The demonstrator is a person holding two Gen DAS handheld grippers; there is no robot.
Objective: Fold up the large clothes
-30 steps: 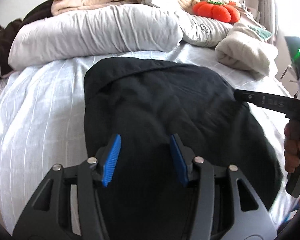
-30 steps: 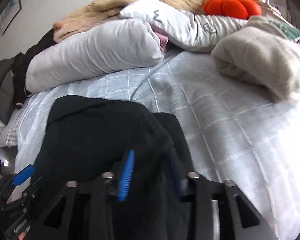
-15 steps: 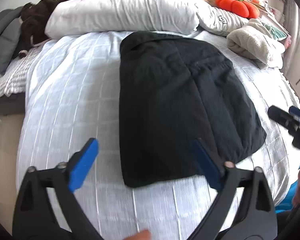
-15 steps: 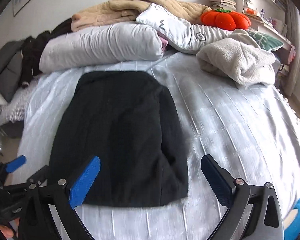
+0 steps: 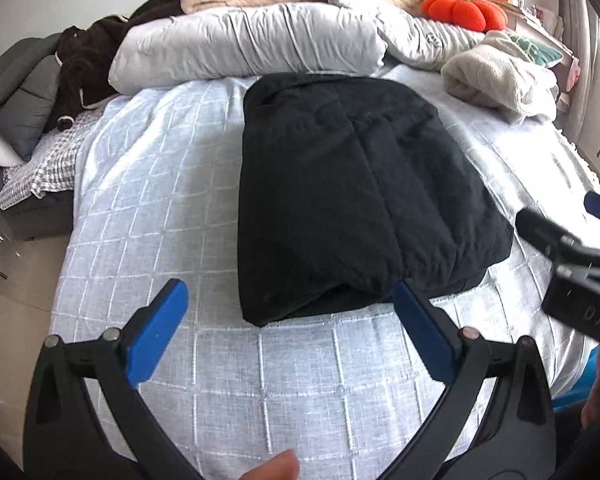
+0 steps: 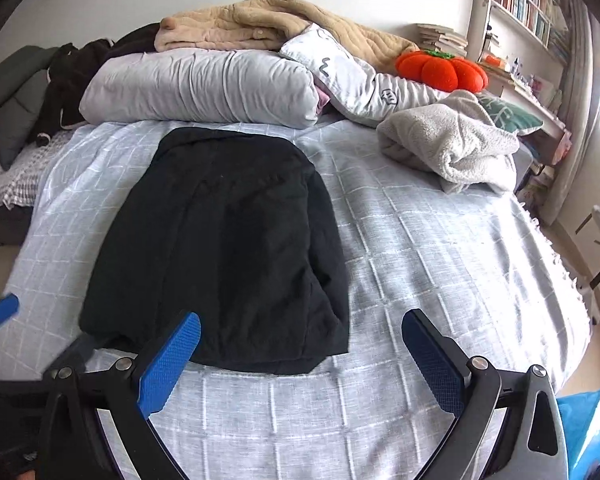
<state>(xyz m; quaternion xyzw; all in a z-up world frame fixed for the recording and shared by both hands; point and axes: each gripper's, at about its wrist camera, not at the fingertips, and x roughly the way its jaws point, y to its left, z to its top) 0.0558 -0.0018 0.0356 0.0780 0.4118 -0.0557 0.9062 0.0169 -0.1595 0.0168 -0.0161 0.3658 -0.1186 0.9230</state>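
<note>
Black garment (image 5: 352,196) lies folded into a thick rectangle on the bed (image 5: 148,200), apparently a jacket; left tongs (image 5: 288,332) and right tongs (image 6: 300,364) gape wide, empty.

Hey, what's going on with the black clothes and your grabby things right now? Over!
Left tool open, holding nothing. Right tool open, holding nothing. Black garment folded flat on bedspread. Nothing on it.

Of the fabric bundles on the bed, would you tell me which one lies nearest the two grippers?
The flat, folded black garment on the checked bedspread; the cream fleece bundle and grey rolled duvet lie farther back, by the headboard end.
</note>
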